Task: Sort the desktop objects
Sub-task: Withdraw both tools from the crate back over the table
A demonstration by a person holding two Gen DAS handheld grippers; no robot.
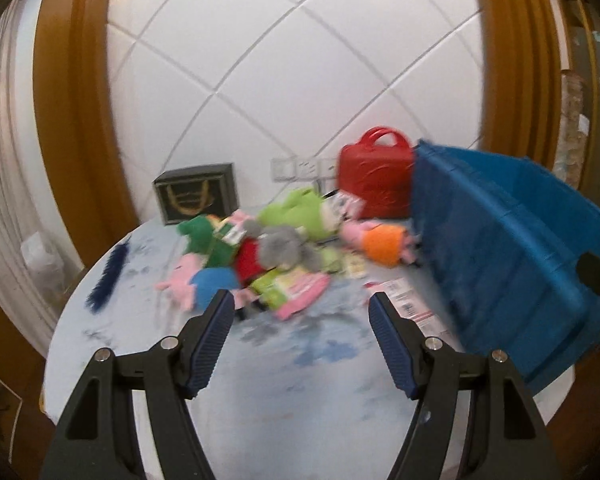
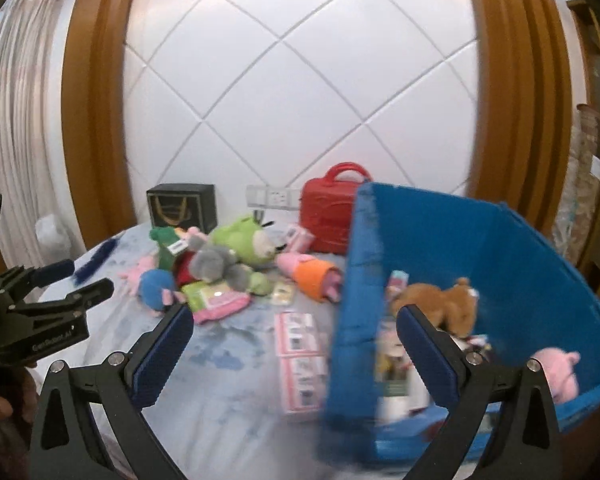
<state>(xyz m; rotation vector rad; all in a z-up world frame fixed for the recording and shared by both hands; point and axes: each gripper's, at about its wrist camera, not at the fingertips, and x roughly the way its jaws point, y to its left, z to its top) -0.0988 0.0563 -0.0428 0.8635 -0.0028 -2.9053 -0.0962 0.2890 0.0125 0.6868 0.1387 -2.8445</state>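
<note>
Nearest the cameras, the left gripper [image 1: 302,308] holds its jaws open with nothing between them, above the bare front of the round worktop with its pale blue mottled cloth [image 1: 260,380]. The right gripper [image 2: 294,322] likewise has its jaws spread and empty, one finger over the cloth and the other in front of the blue plastic bin. Just beyond lie flat white and pink printed cards [image 2: 300,344], at least two in the right wrist view, though blur makes the count unsure. To the right stands the large blue plastic bin [image 2: 520,248], which already holds a brown plush animal [image 2: 440,300], a pink plush toy [image 2: 556,368] and some blurred packets, so I judge the sorting begun but far from finished. Most of the work is left in the heap at mid-table: one grey plush [image 2: 216,264], one light green plush frog [image 2: 244,240], one dark green plush [image 2: 164,240], one pink and orange plush [image 2: 312,276], one pink and blue plush [image 2: 152,284], plus green and pink packets [image 2: 216,300] that I cannot count. A dark blue feather [image 1: 106,276] lies apart at the left edge. Farthest back stand one red plastic case with a handle [image 2: 328,220] and one black gift bag [image 2: 180,204] against the wall.
</note>
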